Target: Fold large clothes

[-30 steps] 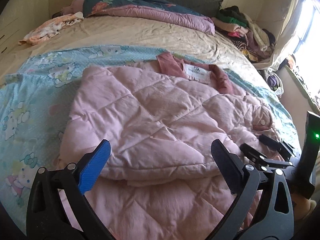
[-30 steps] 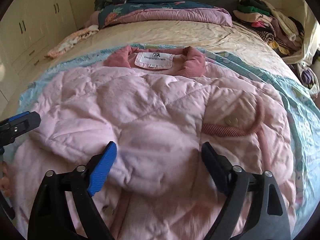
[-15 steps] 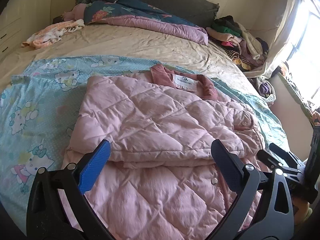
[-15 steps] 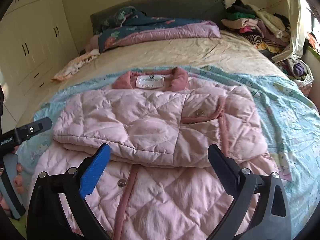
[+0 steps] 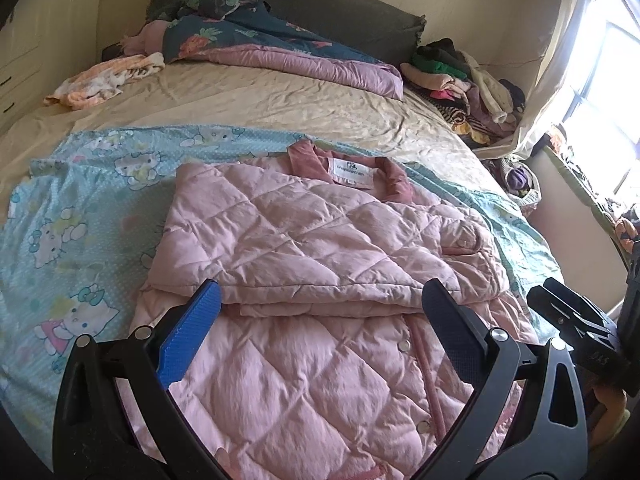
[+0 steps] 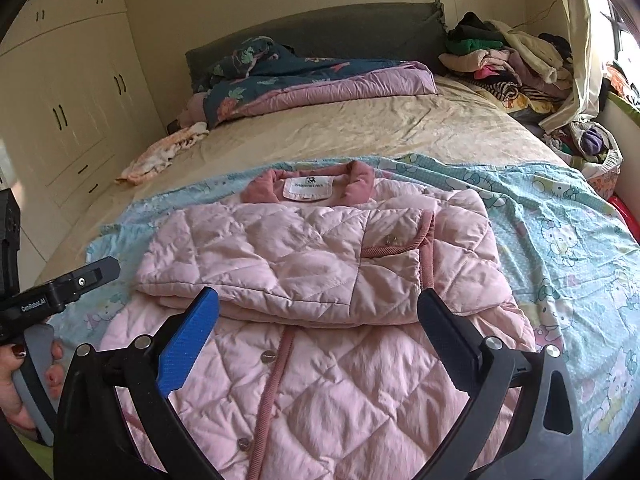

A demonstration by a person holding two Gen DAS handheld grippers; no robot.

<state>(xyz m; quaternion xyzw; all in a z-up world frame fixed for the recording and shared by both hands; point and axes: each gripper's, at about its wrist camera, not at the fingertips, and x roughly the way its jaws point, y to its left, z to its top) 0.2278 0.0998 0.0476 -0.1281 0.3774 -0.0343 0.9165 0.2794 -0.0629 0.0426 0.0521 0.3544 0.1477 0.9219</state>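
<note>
A pink quilted jacket (image 5: 320, 240) lies on the bed with its collar and label at the far end. Both sleeves are folded across its upper half, and the buttoned lower half lies flat nearest me. My left gripper (image 5: 322, 292) hovers above the fold's near edge, open, with nothing between its fingers. In the right wrist view the jacket (image 6: 300, 260) sits centred, and my right gripper (image 6: 319, 299) is wide open above it and holds nothing. The left gripper (image 6: 60, 292) shows at the left edge in a person's hand. The right gripper (image 5: 576, 320) shows at the right edge.
A light blue cartoon-cat sheet (image 5: 80, 220) lies under the jacket on the beige bed (image 5: 280, 108). A folded quilt (image 6: 320, 84) lies by the headboard, a pile of clothes (image 6: 508, 60) at the far right, a small towel (image 6: 160, 156) at the left, and wardrobes (image 6: 60, 112) along the left wall.
Both grippers have pulled back and risen from the jacket, so more of the bed shows. The folded sleeves stay lying on the jacket. The right jaws have spread a little wider.
</note>
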